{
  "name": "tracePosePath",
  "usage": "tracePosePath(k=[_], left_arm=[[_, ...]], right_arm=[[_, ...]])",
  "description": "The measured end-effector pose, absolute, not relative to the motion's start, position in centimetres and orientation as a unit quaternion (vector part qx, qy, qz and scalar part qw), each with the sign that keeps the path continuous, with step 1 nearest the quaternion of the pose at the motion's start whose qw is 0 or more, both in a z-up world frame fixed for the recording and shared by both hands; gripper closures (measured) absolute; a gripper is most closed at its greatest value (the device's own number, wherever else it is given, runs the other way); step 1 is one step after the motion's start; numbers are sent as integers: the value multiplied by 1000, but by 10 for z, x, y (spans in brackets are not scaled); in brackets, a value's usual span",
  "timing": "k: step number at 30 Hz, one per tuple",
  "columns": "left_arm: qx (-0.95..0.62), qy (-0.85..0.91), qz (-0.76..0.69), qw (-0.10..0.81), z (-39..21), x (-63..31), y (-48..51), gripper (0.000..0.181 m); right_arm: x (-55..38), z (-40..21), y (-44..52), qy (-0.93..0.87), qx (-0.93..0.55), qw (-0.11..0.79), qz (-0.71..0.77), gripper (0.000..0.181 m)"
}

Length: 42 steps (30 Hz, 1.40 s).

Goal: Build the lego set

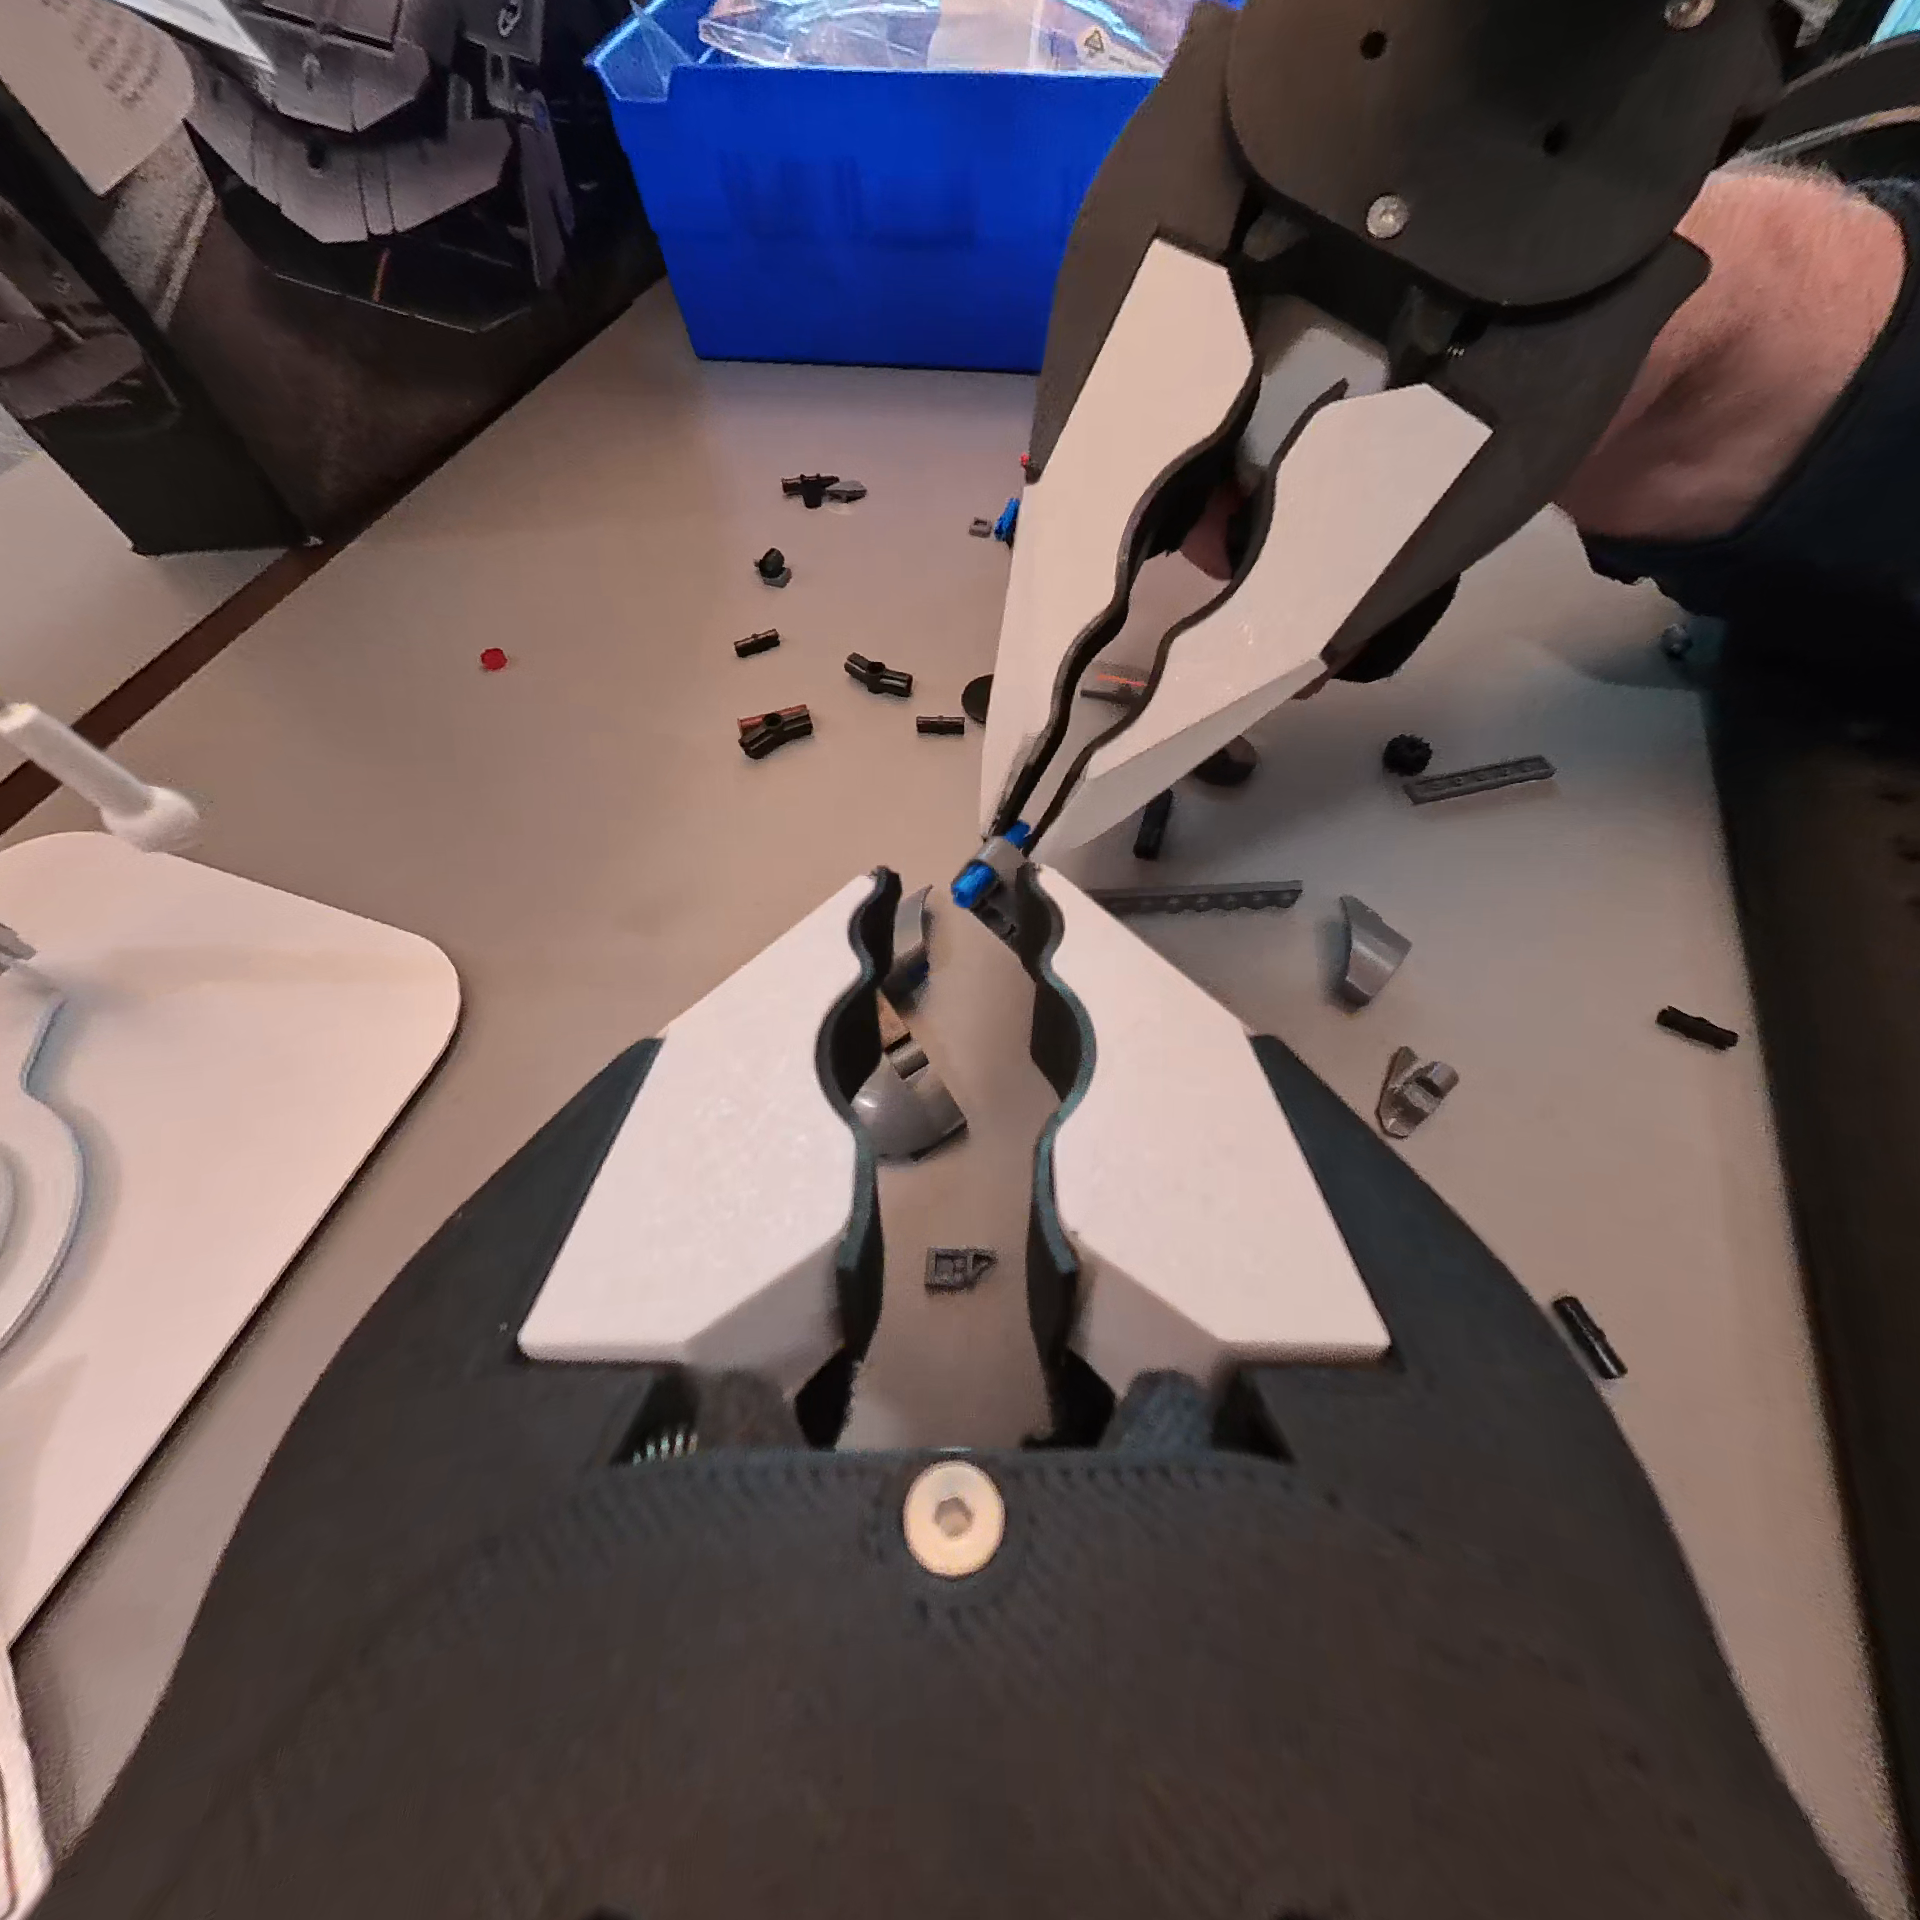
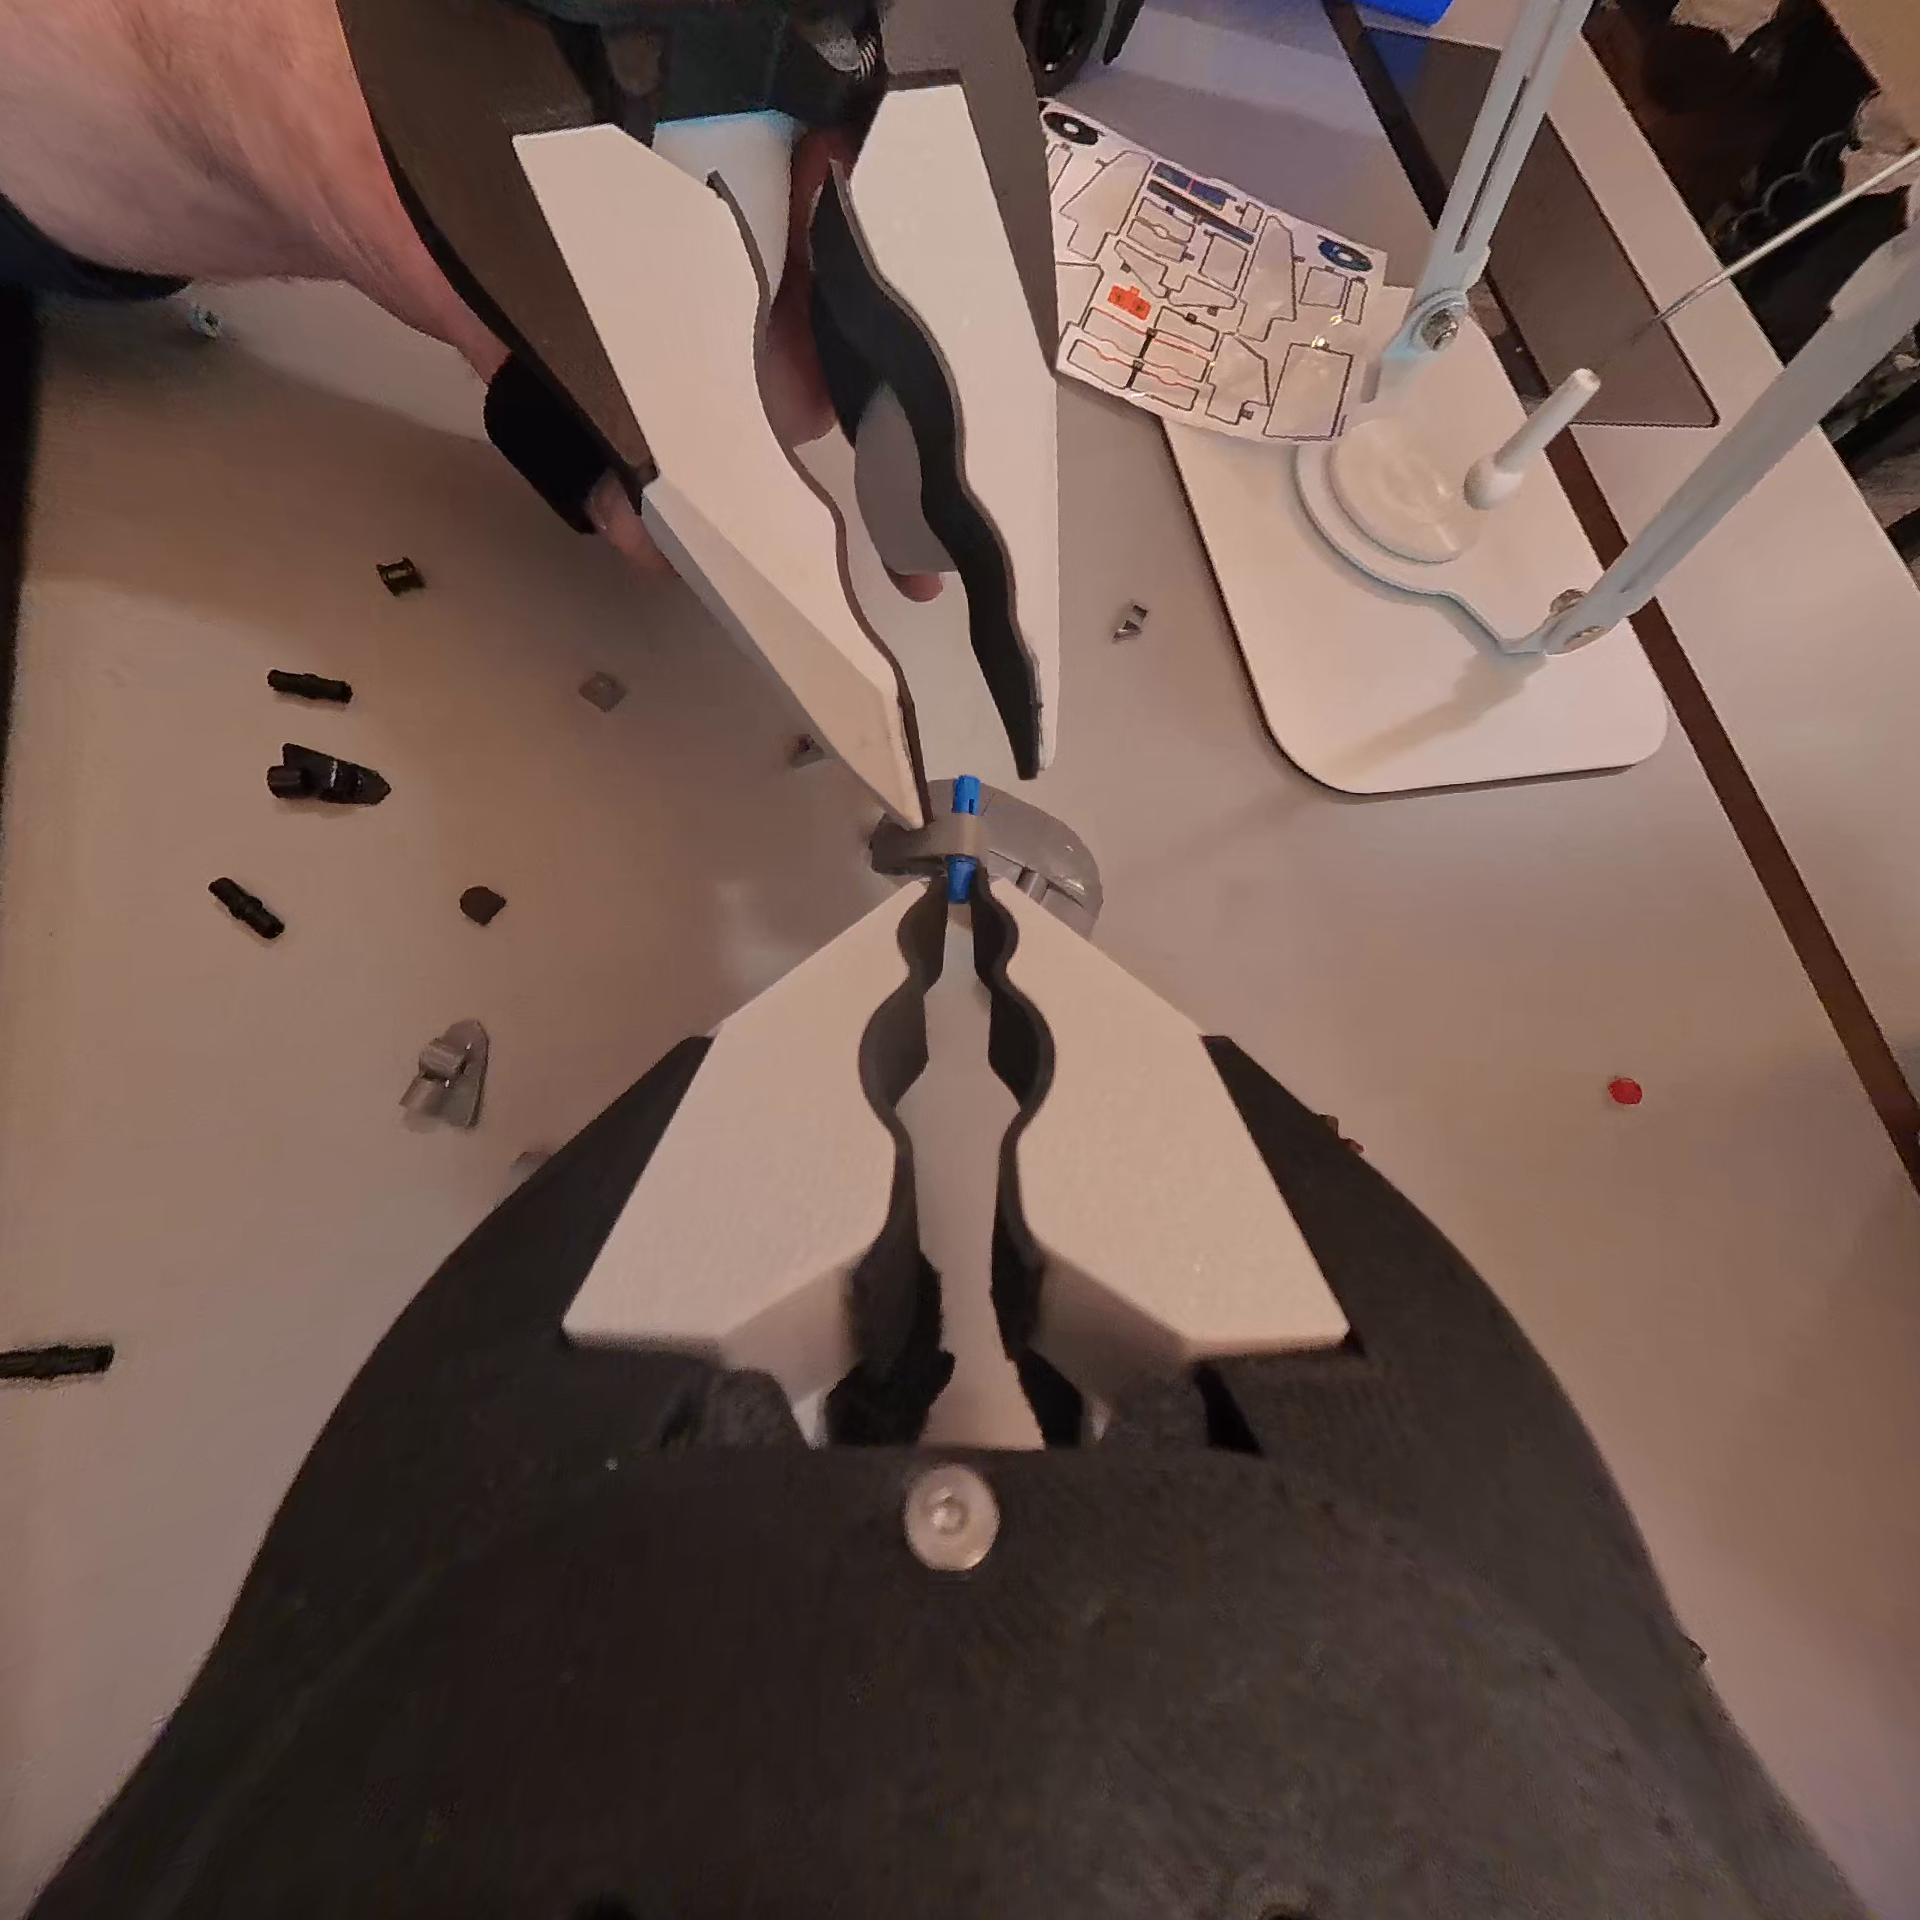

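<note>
My right gripper point(image 2: 951, 906) is shut on a blue pin point(image 2: 958, 878) that runs through a small grey connector point(image 2: 961, 831). In the left wrist view it comes in from the upper right point(image 1: 1013, 826), holding the pin point(image 1: 971, 881) at my left gripper's tips. My left gripper point(image 1: 956, 883) is open, its jaws standing either side of the pin's free end. It enters the right wrist view from the top point(image 2: 971, 795). A grey curved piece point(image 1: 904, 1112) sits below and between the left fingers point(image 2: 1049, 852). I cannot tell if it is attached to the pin.
Loose black pins point(image 1: 774, 727) and grey parts point(image 1: 1366, 956) lie scattered on the grey table. A blue bin point(image 1: 862, 208) and the dark set box point(image 1: 260, 260) stand at the back. A white stand base point(image 2: 1455, 675), a sticker sheet point(image 2: 1195, 281) and a red stud point(image 2: 1623, 1091) lie alongside. My two grippers' fingertips are within a few centimetres of each other. Left tips and right tips are each some 7 centimeters from the grey curved piece point(image 1: 904, 1112).
</note>
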<state>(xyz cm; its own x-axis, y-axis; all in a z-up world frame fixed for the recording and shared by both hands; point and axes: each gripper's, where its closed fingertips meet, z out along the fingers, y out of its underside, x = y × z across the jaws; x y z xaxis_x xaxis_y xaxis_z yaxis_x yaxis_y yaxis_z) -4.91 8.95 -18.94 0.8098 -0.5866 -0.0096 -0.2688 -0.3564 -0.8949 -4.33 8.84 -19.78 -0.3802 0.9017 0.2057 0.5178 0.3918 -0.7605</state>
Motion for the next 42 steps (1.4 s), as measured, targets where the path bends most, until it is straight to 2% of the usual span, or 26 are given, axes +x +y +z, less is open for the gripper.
tracePosePath(k=[6,18,26,42], left_arm=[[-806,286,-152,496,-192,-44,87,162],[-783,376,-34,495,-194,-35,84,162],[-780,390,-35,488,-198,-31,82,172],[-780,415,-2,469,-203,-35,78,169]], right_arm=[[-41,-200,85,-780,-453,306,305,178],[-37,-203,83,-787,-451,296,299,178],[-34,-206,82,-793,-447,288,296,179],[-32,-208,77,-800,-439,277,301,179]])
